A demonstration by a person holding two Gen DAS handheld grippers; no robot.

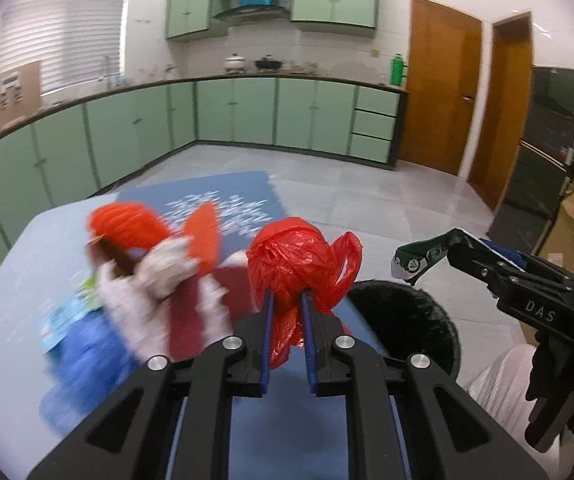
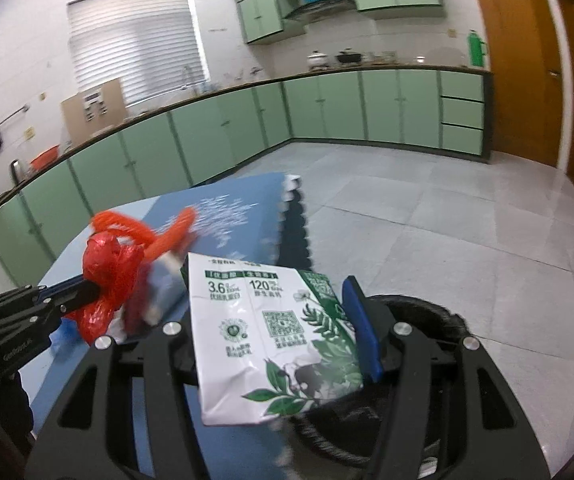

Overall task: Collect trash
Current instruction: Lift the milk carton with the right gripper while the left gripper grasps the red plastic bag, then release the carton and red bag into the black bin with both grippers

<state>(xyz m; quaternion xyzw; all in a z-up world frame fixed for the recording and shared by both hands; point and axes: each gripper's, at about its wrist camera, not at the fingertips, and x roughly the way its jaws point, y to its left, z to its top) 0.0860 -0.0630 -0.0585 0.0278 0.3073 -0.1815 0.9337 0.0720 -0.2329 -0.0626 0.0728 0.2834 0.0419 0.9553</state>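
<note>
My left gripper (image 1: 287, 300) is shut on a crumpled red plastic bag (image 1: 299, 256) and holds it above the table edge, left of the black trash bin (image 1: 419, 320). The bag also shows in the right wrist view (image 2: 109, 276). My right gripper (image 2: 271, 300) is shut on a white and green milk carton (image 2: 271, 340), held tilted over the black bin (image 2: 427, 308). In the left wrist view the right gripper (image 1: 415, 264) shows at right with the carton's end (image 1: 419, 256) between its fingers.
A blurred pile of trash lies on the blue tablecloth (image 1: 231, 196): an orange net (image 1: 127, 220), white crumpled paper (image 1: 163, 268), a blue bag (image 1: 87, 360), a brown bottle (image 1: 115, 252). Green kitchen cabinets (image 1: 247, 112) and wooden doors (image 1: 443, 84) stand beyond the tiled floor.
</note>
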